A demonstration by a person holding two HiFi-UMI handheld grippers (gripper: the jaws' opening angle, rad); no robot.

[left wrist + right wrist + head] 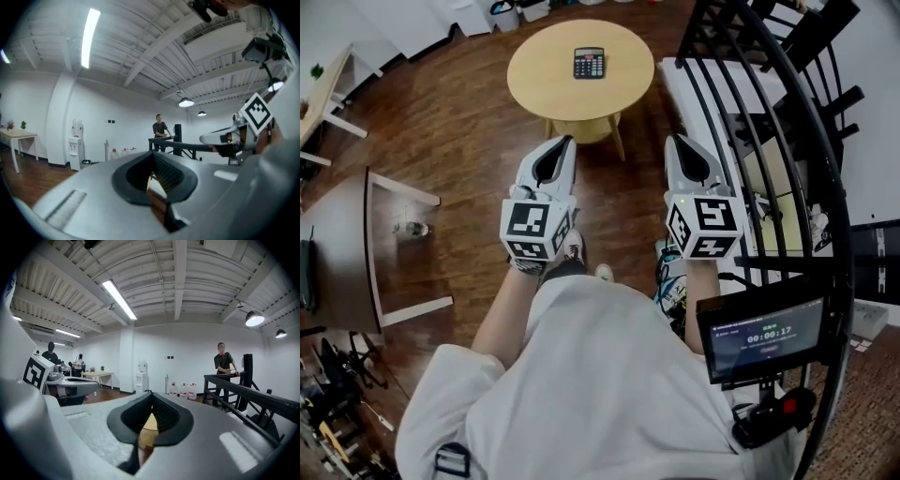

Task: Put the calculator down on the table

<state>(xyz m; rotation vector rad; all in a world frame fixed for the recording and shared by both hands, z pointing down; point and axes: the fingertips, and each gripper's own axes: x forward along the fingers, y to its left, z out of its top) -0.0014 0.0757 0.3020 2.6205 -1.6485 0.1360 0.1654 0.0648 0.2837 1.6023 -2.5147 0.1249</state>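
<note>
The black pocket calculator (589, 63) lies flat, keys up, on the far half of the round pale-wood desk (539, 89). Nothing touches it, so the set-down looks finished. The left claw (565, 142) and right claw (675, 141) hover side by side on the near side of that desk, short of its edge and pointing roughly level toward it. Each is closed tight with nothing between its jaws, which fits hands that carry no load and are merely held clear of the desk.
</note>
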